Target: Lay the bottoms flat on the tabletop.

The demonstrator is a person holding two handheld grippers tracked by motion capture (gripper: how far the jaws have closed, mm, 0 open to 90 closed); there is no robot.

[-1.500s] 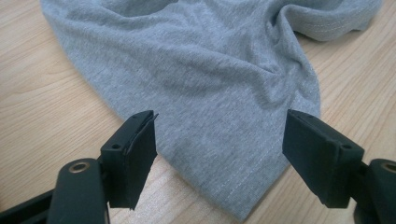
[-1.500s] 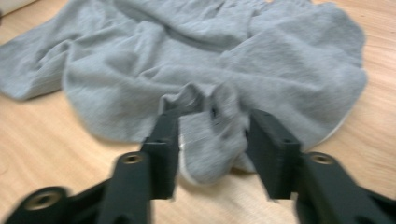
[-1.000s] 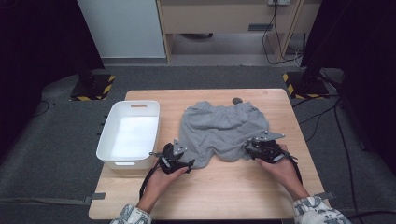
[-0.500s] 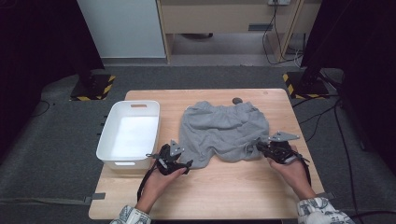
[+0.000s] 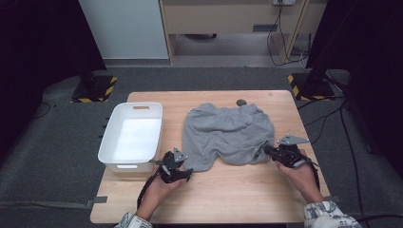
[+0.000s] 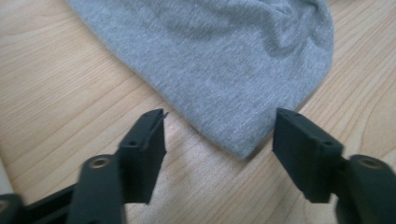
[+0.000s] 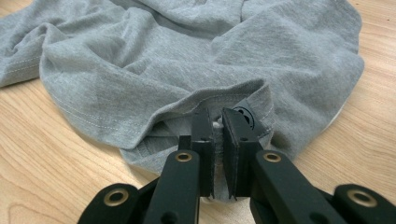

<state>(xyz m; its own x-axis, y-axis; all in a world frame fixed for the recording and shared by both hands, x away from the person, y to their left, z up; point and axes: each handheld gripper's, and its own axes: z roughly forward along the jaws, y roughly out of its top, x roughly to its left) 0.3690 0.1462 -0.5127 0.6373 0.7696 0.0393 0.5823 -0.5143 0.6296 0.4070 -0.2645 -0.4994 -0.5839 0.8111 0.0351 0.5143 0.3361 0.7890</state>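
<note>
Pinching the grey shorts (image 7: 196,60) near the table's (image 5: 223,199) right edge, the right gripper (image 7: 215,122) holds tight; the left gripper (image 6: 219,135), half open and just closing, frames a corner.

shorts (image 5: 227,137) lie spread mid-table (image 5: 237,199), bin (image 5: 133,137) just left of them near the table's left edge, a small round thing (image 5: 241,102) sits right behind the shorts' far edge

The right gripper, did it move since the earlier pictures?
Yes. The right gripper, shut on the grey shorts, has slid outward toward the table's right edge, pulling that leg hem with it.
</note>
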